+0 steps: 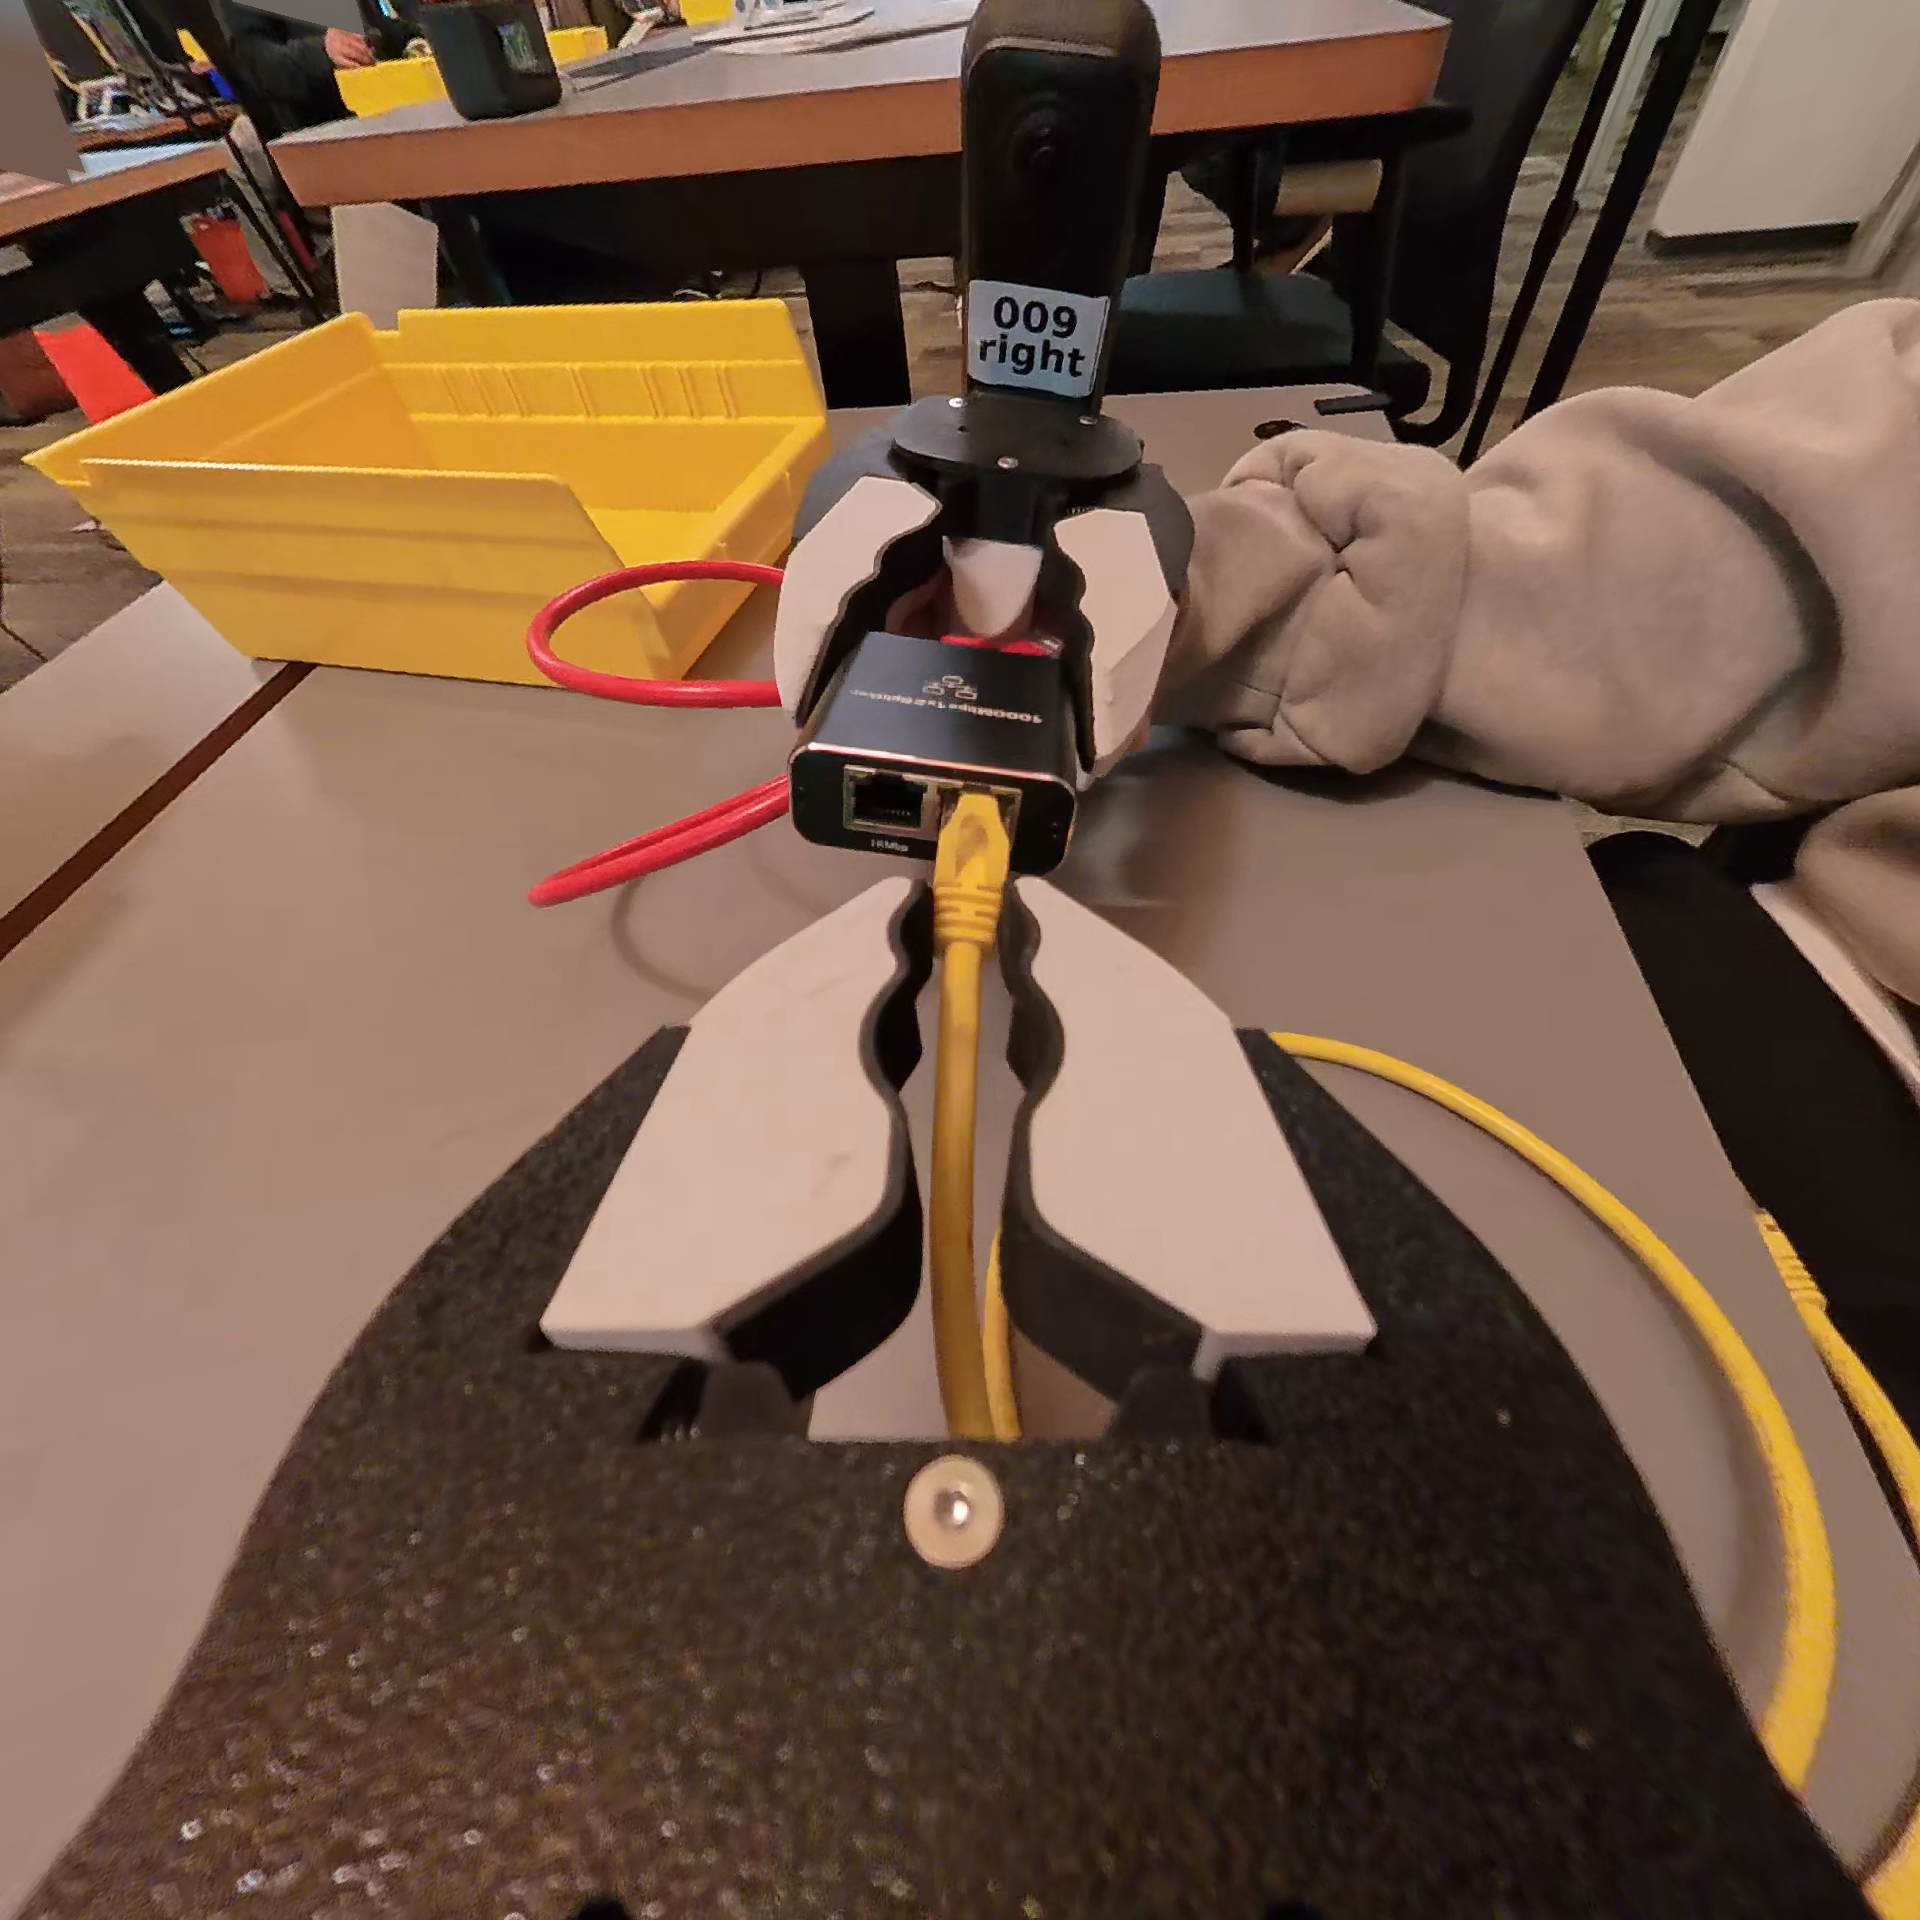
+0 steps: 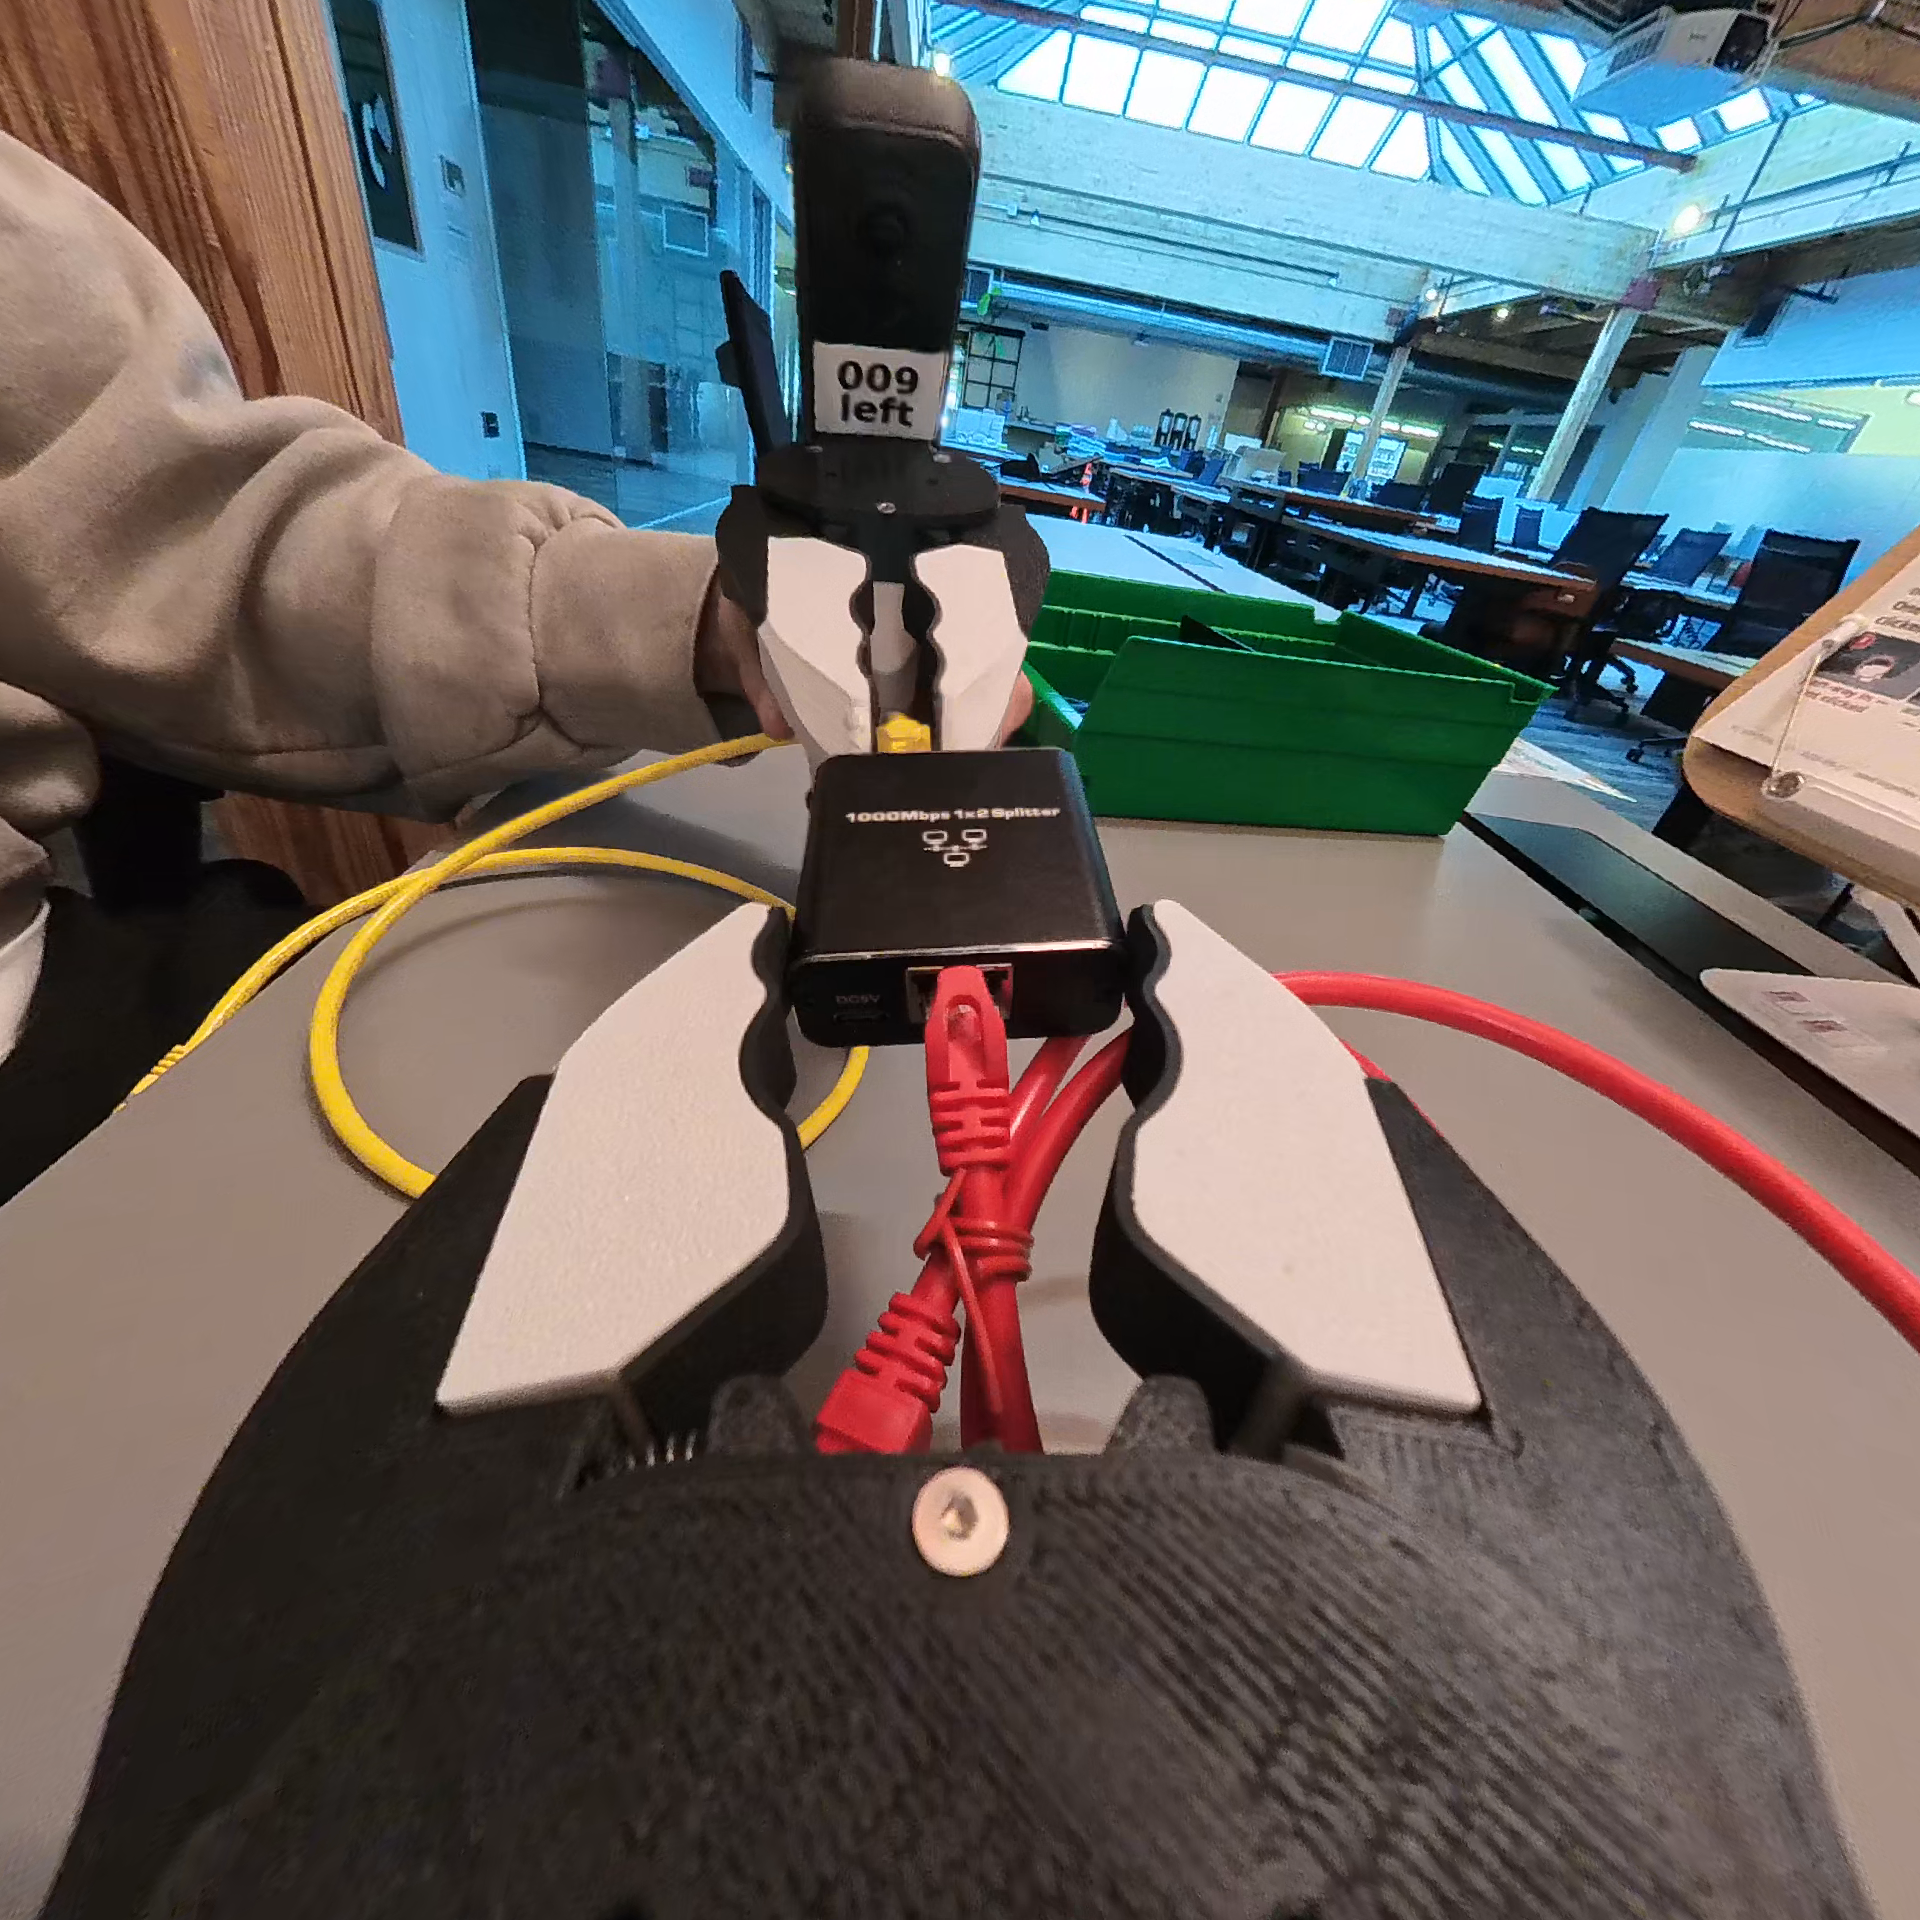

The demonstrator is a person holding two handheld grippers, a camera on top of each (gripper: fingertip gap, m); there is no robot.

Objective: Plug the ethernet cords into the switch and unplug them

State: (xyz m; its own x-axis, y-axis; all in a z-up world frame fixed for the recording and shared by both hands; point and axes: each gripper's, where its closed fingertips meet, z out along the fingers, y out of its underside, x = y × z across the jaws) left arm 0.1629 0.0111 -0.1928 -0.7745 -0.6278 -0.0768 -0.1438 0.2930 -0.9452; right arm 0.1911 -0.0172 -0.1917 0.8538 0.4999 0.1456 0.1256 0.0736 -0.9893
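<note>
The left claw [image 1: 968, 914] is closed on the yellow ethernet cord [image 1: 961, 1143] just behind its plug [image 1: 971, 847], which sits in the switch [image 1: 935, 769] directly ahead, cord axis in line with the claw. The right claw [image 2: 956, 966] clamps the switch [image 2: 951, 862] from the opposite end, above the counter [image 1: 364, 987]; the red ethernet cord [image 2: 966, 1081] is plugged there.

White printed label [image 1: 1031, 338] on each camera [image 1: 1049, 156], white lettering atop the switch [image 2: 951, 852], printed clipboard pages [image 2: 1849, 675]

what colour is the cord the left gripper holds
Yellow cord, clearest in the left wrist view.
</note>
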